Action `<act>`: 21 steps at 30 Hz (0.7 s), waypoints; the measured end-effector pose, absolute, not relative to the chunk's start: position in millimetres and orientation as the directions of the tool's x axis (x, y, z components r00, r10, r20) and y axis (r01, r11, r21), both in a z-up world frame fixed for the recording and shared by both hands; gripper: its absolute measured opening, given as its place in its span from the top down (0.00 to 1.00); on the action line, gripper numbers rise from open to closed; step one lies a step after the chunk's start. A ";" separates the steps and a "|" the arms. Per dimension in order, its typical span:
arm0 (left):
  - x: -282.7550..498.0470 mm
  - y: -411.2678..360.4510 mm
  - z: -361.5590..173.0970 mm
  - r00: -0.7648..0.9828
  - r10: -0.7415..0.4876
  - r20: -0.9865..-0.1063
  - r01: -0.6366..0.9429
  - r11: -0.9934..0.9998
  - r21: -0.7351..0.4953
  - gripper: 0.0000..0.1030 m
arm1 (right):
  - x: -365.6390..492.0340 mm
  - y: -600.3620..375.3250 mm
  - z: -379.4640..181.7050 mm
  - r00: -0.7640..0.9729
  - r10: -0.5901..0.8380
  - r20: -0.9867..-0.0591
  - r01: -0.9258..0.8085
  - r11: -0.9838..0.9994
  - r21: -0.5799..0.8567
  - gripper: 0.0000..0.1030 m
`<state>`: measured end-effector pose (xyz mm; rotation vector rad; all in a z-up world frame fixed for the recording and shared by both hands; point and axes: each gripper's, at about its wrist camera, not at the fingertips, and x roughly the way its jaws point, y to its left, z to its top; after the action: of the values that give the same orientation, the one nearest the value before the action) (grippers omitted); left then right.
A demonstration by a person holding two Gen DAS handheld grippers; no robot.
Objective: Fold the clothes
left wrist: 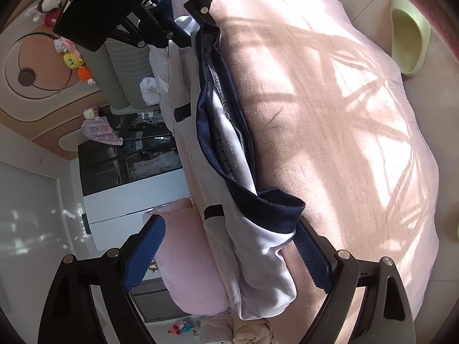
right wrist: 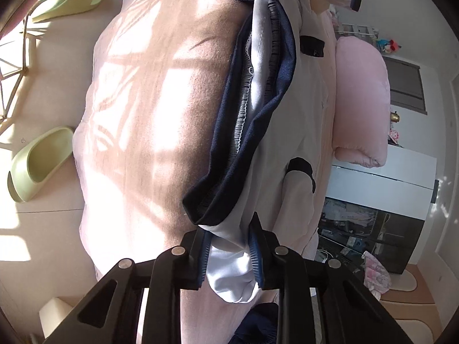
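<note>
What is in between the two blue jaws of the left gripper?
The white end of the garment lies between them, navy waistband just above. The left gripper stands open around it, seen in the left wrist view.

Hard sunlight rakes the pink bedspread [left wrist: 330,114], barred shadows, blown highlights; heavy fisheye bending, dark vignetted corners.

A smooth, faintly shiny white garment [right wrist: 287,132] with a matt navy knit waistband [right wrist: 252,132] is spread on a soft, brushed pink bed cover [right wrist: 137,120]. Ribbed blue rubbery pads [right wrist: 200,255] are set in matt black plastic hand-held gripper frames. Matt green foam slippers [right wrist: 37,166] are seen on smooth floor tiles [right wrist: 46,218].
</note>
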<state>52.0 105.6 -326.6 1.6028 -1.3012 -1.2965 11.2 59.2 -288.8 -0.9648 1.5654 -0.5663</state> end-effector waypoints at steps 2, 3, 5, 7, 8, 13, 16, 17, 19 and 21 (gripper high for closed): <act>52.2 107.2 -327.8 -0.021 -0.961 -0.275 -0.299 -0.256 0.919 0.12 | 10.0 63.7 -295.0 -0.007 -0.831 -0.556 -0.307 0.531 -0.790 0.86; 52.0 106.0 -325.4 -0.022 -0.956 -0.291 -0.294 -0.273 0.916 0.12 | 9.8 64.4 -296.0 -0.007 -0.833 -0.553 -0.315 0.527 -0.790 0.87; 51.4 99.5 -315.2 -0.001 -0.930 -0.369 -0.248 -0.357 0.901 0.17 | 11.8 56.4 -284.3 -0.024 -0.787 -0.617 -0.257 0.601 -0.757 0.87; 49.6 89.5 -302.3 0.037 -0.888 -0.458 -0.170 -0.457 0.873 0.22 | 15.1 44.0 -268.6 -0.045 -0.715 -0.698 -0.158 0.695 -0.702 0.87; 49.0 82.6 -295.7 0.063 -0.856 -0.513 -0.115 -0.517 0.848 0.31 | 17.4 35.4 -258.6 -0.054 -0.664 -0.746 -0.085 0.747 -0.659 0.87; 46.1 54.9 -274.0 0.139 -0.674 -0.725 0.150 -0.710 0.688 0.55 | 15.7 -2.3 -222.4 -0.024 -0.457 -0.889 0.173 0.874 -0.454 0.88; 48.5 45.2 -265.9 0.121 -0.595 -0.794 0.230 -0.762 0.606 0.64 | 12.4 -5.4 -213.2 0.007 -0.428 -0.904 0.191 0.888 -0.419 0.88; 49.3 42.8 -264.1 0.117 -0.572 -0.812 0.255 -0.773 0.581 0.65 | 11.1 -5.7 -211.8 0.011 -0.428 -0.904 0.200 0.887 -0.417 0.88; 50.0 33.0 -257.6 0.099 -0.527 -0.844 0.316 -0.788 0.529 0.66 | 8.3 -8.4 -211.1 0.014 -0.400 -0.916 0.236 0.892 -0.386 0.91; 52.5 20.0 -250.0 0.082 -0.476 -0.876 0.395 -0.791 0.467 0.66 | 4.6 -13.8 -210.6 0.018 -0.360 -0.933 0.288 0.895 -0.340 0.92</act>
<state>52.5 20.0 -250.0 1.7366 -0.0802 -1.7771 4.6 -13.8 -210.6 -0.0604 1.4690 -0.5037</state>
